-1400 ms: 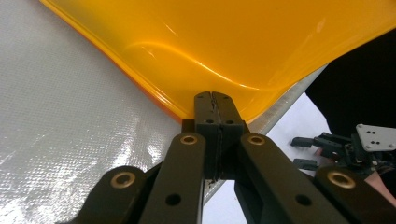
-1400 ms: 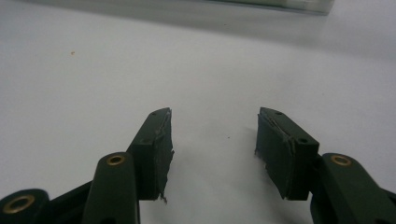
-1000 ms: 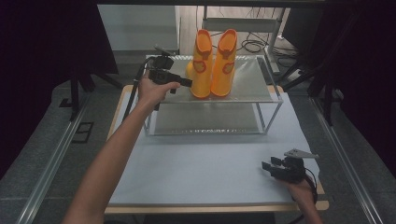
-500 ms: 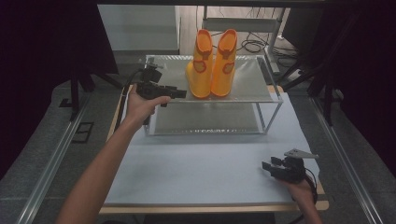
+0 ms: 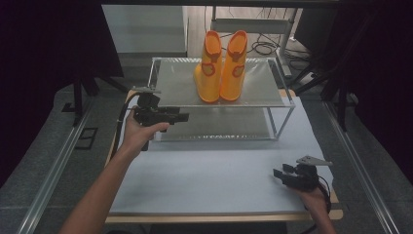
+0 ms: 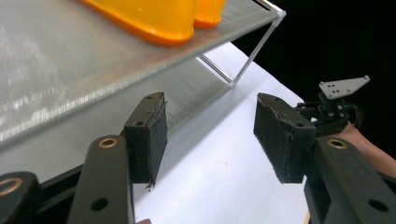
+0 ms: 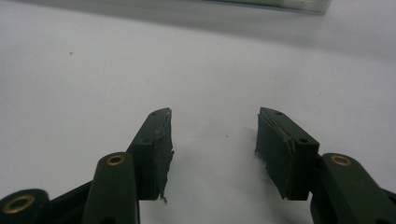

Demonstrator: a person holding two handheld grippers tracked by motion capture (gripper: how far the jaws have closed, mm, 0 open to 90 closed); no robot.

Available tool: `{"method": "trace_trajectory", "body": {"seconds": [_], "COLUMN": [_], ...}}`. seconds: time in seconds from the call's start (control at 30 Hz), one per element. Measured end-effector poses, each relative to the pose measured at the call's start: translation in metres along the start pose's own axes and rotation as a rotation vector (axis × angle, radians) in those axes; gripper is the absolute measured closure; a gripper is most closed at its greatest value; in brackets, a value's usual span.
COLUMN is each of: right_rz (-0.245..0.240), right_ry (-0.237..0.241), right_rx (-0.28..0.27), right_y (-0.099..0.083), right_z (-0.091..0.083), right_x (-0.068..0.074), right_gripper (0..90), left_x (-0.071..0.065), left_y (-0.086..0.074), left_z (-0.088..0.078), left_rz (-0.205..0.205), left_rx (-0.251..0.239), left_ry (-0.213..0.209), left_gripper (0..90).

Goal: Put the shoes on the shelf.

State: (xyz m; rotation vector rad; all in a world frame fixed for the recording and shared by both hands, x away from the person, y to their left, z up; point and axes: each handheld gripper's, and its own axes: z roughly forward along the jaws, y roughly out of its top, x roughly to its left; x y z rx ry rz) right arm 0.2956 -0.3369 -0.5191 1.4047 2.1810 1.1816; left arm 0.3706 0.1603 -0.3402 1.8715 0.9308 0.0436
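A pair of orange rubber boots (image 5: 221,73) stands upright, side by side, on the top shelf of a metal rack (image 5: 263,92). My left gripper (image 5: 181,117) hangs at the rack's front left corner, below and left of the boots. It is open with nothing between its pads, and its jaws have just been opening. In the left gripper view my left gripper (image 6: 210,133) points along the rack's underside, with the boots' soles (image 6: 149,16) above. My right gripper (image 5: 278,175) rests low over the table's front right, open and empty; in its own view the right gripper (image 7: 212,140) sits over bare white sheet.
The rack has a lower shelf (image 5: 219,124) under the top one and thin corner posts (image 5: 285,119). A white sheet (image 5: 214,180) covers the table in front of it. Dark curtains and stands surround the table.
My left gripper has drawn back from the left boot, moving left, toward the person and lower. The boots stay on the shelf. The right gripper has not moved.
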Motion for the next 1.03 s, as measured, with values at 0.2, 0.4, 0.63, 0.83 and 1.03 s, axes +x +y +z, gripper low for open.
{"method": "trace_trajectory", "body": {"seconds": [0.2, 0.4, 0.63, 0.83, 1.03], "right_rz": [-0.005, -0.003, -0.003, -0.003, -0.006], "right_ry": [-0.002, -0.003, -0.006, -0.007, -0.008], "right_rx": [0.001, 0.001, 0.0, 0.001, 0.001], "right_y": [0.0, 0.0, 0.0, 0.0, 0.0], "right_z": [0.0, 0.0, 0.0, 0.0, 0.0], "right_x": [0.0, 0.0, 0.001, 0.001, 0.001], "right_gripper": [45.1, 45.1, 45.2, 45.1, 45.0], "left_x": [0.005, 0.013, 0.02, 0.02, 0.018], "left_y": [-0.029, -0.058, -0.078, -0.081, -0.085], "left_z": [-0.006, -0.007, -0.003, -0.001, 0.001], "left_rz": [-0.013, -0.039, -0.061, -0.056, -0.054], "left_rx": [0.001, 0.016, 0.034, 0.039, 0.041], "left_ry": [-0.002, 0.009, 0.002, 0.004, 0.008], "left_gripper": [43.7, 43.6, 43.6, 43.6, 42.6]}}
